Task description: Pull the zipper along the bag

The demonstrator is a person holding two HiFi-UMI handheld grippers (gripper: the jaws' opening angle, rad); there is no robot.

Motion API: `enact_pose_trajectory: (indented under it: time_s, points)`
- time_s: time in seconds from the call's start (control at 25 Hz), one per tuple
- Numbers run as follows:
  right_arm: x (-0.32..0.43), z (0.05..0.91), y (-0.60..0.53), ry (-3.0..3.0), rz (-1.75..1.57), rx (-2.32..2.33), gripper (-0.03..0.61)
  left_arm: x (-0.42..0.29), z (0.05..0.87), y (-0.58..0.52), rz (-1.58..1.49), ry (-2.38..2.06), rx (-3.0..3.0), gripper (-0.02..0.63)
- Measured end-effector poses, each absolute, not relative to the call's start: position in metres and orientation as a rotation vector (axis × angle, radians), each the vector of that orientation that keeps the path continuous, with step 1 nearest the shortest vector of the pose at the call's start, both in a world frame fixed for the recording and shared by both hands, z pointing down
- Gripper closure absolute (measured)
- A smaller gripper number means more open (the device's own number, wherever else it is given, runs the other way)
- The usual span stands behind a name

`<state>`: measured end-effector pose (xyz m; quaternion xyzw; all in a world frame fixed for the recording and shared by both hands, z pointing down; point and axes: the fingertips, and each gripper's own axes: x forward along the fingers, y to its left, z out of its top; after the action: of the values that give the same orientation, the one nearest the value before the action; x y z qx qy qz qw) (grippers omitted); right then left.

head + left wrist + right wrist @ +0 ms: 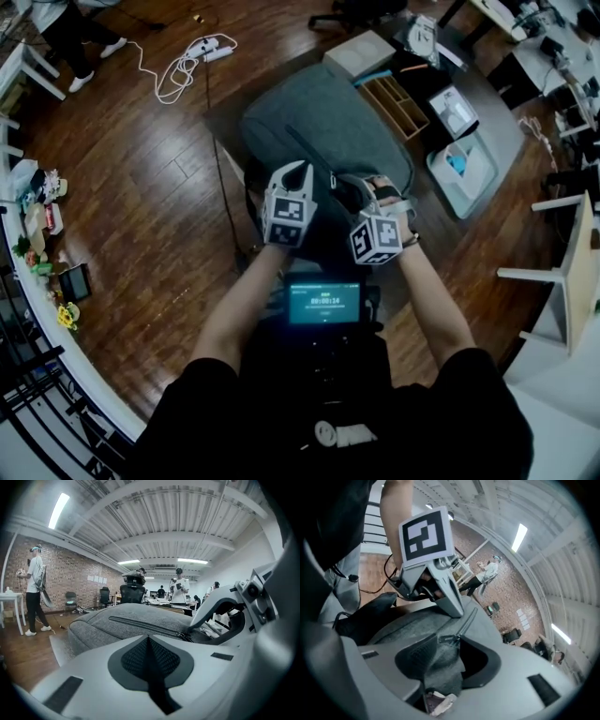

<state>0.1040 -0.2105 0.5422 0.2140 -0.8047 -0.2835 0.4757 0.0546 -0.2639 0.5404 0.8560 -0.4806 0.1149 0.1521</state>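
Your right gripper [451,654] stands jaws wide, the zipper pull [446,640] just ahead between them, its track [468,620] running straight away.

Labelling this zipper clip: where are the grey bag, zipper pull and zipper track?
grey bag [319,122]: head view, on its top panel.
zipper pull [448,639]: right gripper view, on its tab.
zipper track [145,626]: left gripper view, midway along it.
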Motion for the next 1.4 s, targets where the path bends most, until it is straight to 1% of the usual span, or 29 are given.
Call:
enact_pose_trajectory:
  time_s: [0.24, 0.32, 0.6, 0.64, 0.76, 0.92, 1.04, 1.28, 1.4]
  points:
    - [0.092, 0.525, -0.213, -1.911, -0.879, 0.503, 0.399, 0.054, 0.537, -0.263, 0.344, -1.368, 2.456, 0.615]
    - [0.091, 0.513, -0.212, -1.914, -0.931, 0.545, 0.416, 0.056, 0.537, -0.260, 0.347, -1.365, 2.460, 0.615]
    - [0.094, 0.518, -0.222, -1.894, -0.902, 0.527, 0.418, 0.057, 0.535, -0.260, 0.367, -1.361, 2.479, 0.615]
    - [0.092, 0.523, -0.223, -1.891, -0.896, 0.499, 0.439, 0.057, 0.536, -0.261, 0.374, -1.361, 2.484, 0.615]
    - [0.085, 0.543, -0.226, -1.844, -0.894, 0.400, 0.444, 0.057, 0.538, -0.264, 0.391, -1.361, 2.490, 0.615]
    - [0.083, 0.543, -0.225, -1.834, -0.899, 0.381, 0.560, 0.061, 0.539, -0.265, 0.394, -1.359, 2.520, 0.615]
    - [0.085, 0.530, -0.222, -1.912, -0.843, 0.442, 0.563, 0.062, 0.538, -0.267, 0.395, -1.367, 2.538, 0.615]
    - [0.094, 0.528, -0.216, -1.953, -0.843, 0.466, 0.561, 0.064, 0.538, -0.268, 0.412, -1.366, 2.526, 0.614]
    - [0.102, 0.527, -0.216, -2.021, -0.770, 0.498, 0.561, 0.065, 0.540, -0.267, 0.420, -1.357, 2.511, 0.614]
